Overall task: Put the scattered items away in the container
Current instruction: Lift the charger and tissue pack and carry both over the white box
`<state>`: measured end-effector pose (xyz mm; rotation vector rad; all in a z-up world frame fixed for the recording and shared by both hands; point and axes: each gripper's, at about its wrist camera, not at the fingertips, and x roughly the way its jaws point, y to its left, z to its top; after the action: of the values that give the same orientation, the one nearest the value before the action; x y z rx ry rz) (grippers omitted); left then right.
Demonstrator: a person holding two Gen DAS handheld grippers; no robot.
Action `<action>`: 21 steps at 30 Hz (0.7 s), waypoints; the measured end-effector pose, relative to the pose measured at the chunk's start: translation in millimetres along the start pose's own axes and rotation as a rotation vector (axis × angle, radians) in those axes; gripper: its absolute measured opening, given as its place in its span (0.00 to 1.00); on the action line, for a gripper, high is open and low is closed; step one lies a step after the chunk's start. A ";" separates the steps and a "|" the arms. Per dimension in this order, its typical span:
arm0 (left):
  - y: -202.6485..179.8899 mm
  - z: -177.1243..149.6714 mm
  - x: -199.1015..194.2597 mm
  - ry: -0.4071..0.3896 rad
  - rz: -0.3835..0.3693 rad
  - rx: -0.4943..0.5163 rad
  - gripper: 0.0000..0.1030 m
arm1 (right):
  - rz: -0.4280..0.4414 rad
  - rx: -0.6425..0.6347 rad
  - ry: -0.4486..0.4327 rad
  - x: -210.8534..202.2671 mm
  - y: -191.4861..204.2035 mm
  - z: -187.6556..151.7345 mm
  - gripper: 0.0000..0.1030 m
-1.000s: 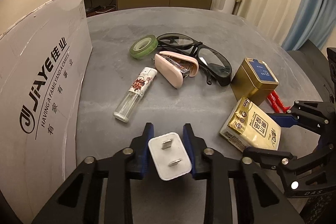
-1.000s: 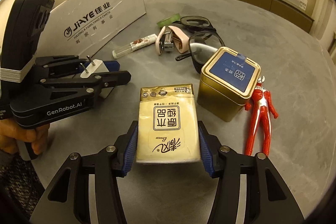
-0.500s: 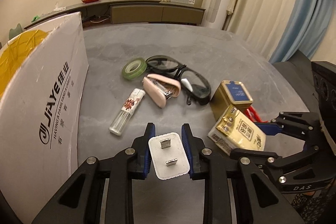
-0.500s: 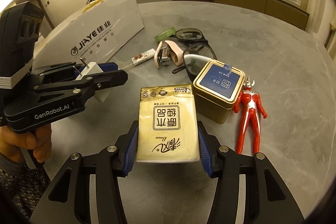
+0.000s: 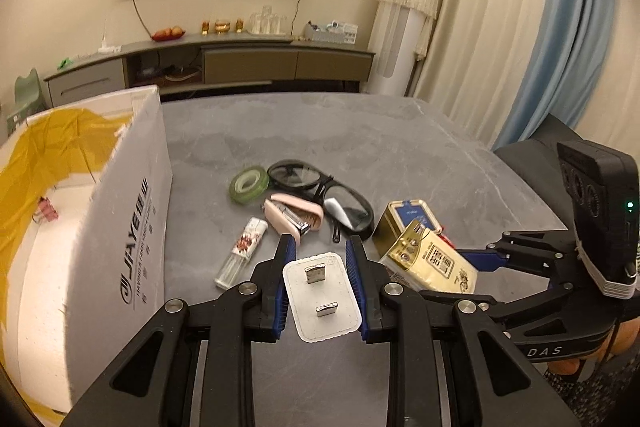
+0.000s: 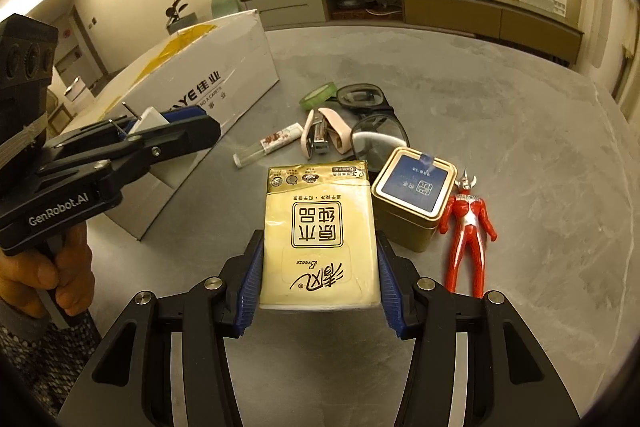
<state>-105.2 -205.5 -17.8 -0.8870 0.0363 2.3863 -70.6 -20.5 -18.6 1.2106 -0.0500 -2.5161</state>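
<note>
Transport step is in hand, I think: both grippers are loaded and raised above the grey table (image 6: 500, 155), not yet over the box. L gripper (image 5: 321, 291) has its fingers closed on a white charger plug (image 5: 322, 297), prongs pointing up toward the camera; it hangs just beside the near corner of the white cardboard box (image 5: 136, 227), which stands at its left w/ the yellow lining (image 5: 44, 155) and a small pink clip (image 5: 47, 213) visible inside. R gripper (image 6: 318, 263) has its fingers closed on both sides of a yellow tissue pack (image 6: 318, 231), held a bit above the table and near the gold tin (image 6: 414, 199). Next move, in my judgement, needs the L hand to go further left and over the box wall, then open the fingers so the plug drops inside; R one must follow the same way but has a longer path, and should pass w/o hitting the L gripper body, which sits between it and the box. Not yet tidied on the table: green tape roll (image 5: 249, 183), black goggles (image 5: 320, 191), pink stapler (image 5: 294, 217), small spray bottle (image 5: 242, 253), the tin, and a red figure (image 6: 466, 231) lying just beside the tin.
</note>
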 end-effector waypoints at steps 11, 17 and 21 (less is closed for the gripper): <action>-2.4 12.5 -30.8 -0.103 0.003 0.027 0.26 | 0.015 0.005 -0.053 -12.8 6.7 8.6 0.52; 2.8 20.0 -46.6 -0.154 0.014 0.024 0.26 | 0.031 -0.006 -0.090 -21.9 21.5 17.1 0.52; 13.0 23.8 -57.6 -0.185 0.026 0.008 0.26 | 0.047 -0.010 -0.116 -28.9 34.4 25.0 0.52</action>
<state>-91.3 -240.8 33.3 -0.6625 -0.0146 2.4807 -63.0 -46.3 25.2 1.0458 -0.0936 -2.5399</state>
